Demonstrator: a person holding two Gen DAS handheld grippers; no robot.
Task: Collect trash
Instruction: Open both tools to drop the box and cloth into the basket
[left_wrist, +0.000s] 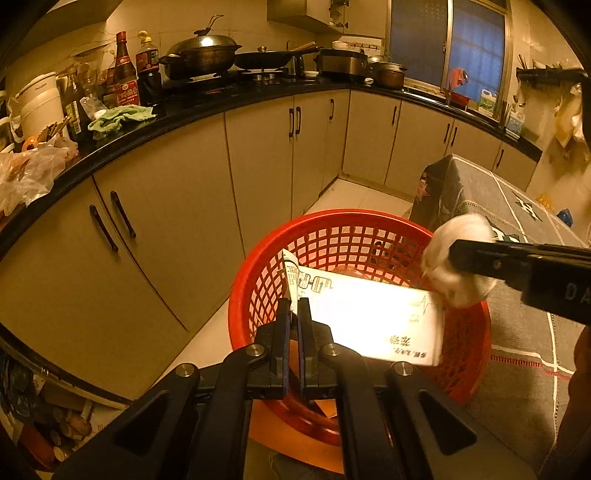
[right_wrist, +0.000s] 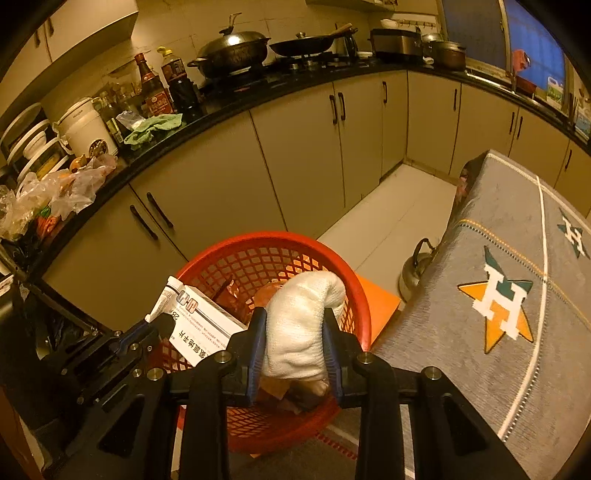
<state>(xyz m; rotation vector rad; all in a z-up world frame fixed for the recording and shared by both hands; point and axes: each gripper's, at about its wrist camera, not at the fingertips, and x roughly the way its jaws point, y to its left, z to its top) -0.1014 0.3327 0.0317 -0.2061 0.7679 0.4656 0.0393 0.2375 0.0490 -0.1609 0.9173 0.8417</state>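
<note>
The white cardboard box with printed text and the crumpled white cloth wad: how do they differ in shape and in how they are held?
The white cardboard box is flat-sided and stiff; the crumpled white cloth wad is soft and rounded. The left gripper pinches the box by a thin end flap; the right gripper squeezes the wad across its bulk. Both are white and held over the red plastic mesh basket.

Home kitchen: wok (left_wrist: 201, 55) on stove, black countertop (left_wrist: 221, 101), sauce bottles (left_wrist: 125, 72)
</note>
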